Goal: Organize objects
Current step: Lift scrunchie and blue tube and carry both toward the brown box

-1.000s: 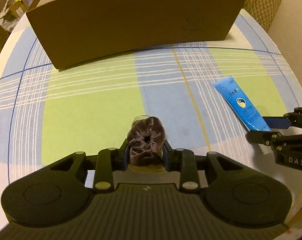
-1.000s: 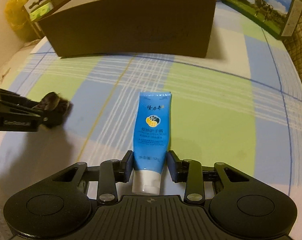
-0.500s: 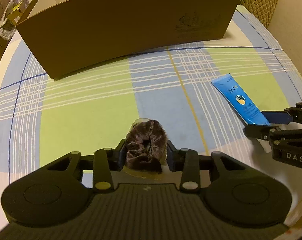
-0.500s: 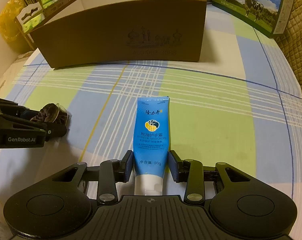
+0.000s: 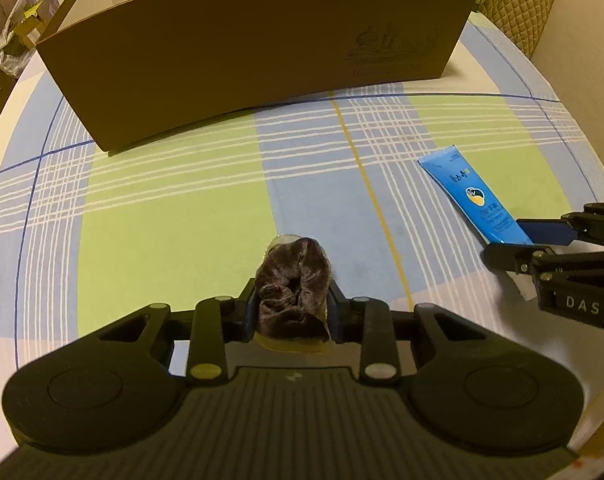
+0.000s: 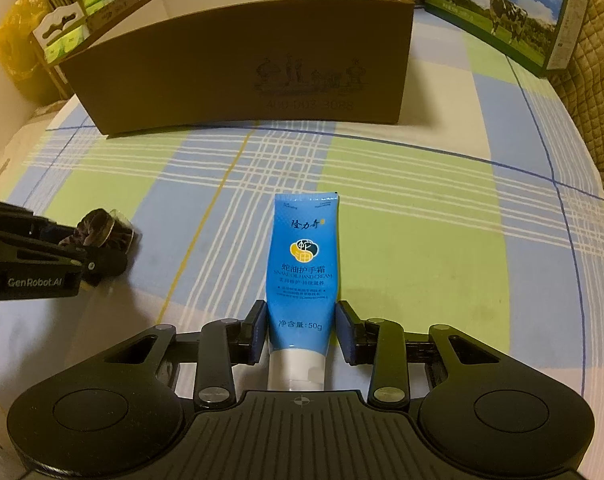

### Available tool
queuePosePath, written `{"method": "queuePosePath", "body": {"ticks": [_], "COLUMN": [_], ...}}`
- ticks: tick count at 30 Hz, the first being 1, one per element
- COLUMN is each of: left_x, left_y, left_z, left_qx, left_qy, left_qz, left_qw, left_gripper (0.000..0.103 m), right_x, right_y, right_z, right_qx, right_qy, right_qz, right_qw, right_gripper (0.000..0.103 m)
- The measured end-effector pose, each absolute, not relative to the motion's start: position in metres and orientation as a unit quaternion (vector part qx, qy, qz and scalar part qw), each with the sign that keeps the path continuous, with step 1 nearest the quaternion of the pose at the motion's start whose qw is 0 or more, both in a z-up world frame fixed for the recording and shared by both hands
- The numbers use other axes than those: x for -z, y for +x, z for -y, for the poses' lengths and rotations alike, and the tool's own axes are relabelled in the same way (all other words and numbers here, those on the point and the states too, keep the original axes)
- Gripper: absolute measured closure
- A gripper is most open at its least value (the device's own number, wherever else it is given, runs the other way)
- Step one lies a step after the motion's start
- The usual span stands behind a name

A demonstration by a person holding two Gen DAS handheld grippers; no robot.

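A dark brown velvet scrunchie (image 5: 294, 280) sits squeezed between the pads of my left gripper (image 5: 293, 294), whose jaws are closing on it just above the checked tablecloth. From the right wrist view the same scrunchie (image 6: 102, 228) shows at the tip of the left gripper (image 6: 98, 258). My right gripper (image 6: 302, 322) is shut on the lower end of a blue hand cream tube (image 6: 303, 256), white cap toward the camera. The left wrist view shows that tube (image 5: 473, 200) slanting on the cloth, with the right gripper (image 5: 513, 242) at its near end.
A long open brown cardboard box (image 5: 242, 60) stands across the far side of the table, also in the right wrist view as the box (image 6: 242, 68). A milk carton (image 6: 501, 12) lies at the back right. A quilted chair (image 5: 517, 0) stands beyond the table's rounded edge.
The left jaws eased a little around the scrunchie half a second ago, then squeezed it narrower again. The right gripper kept its hold on the tube. Both hands stayed put.
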State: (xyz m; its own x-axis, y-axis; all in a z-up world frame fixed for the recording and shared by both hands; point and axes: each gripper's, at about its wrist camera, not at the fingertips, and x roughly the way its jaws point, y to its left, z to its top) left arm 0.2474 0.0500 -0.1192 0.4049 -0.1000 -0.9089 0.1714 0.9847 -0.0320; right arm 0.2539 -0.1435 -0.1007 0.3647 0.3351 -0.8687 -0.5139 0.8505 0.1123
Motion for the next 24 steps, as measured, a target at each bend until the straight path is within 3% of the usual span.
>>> {"method": "queuePosePath", "body": {"ticks": [24], "left_x": [0.085], "left_y": [0.240], "left_z": [-0.058], "left_qx": [0.087], "left_qy": [0.011], "left_qz": [-0.513], "left_qw": [0.854], "left_gripper": [0.077], "right_x": [0.059], "right_y": [0.243], "right_z": [0.137], "right_qx": [-0.297], "right_qy": [-0.046], "right_qz": [-0.479], "right_qw": [0.825], "right_gripper": [0.070]}}
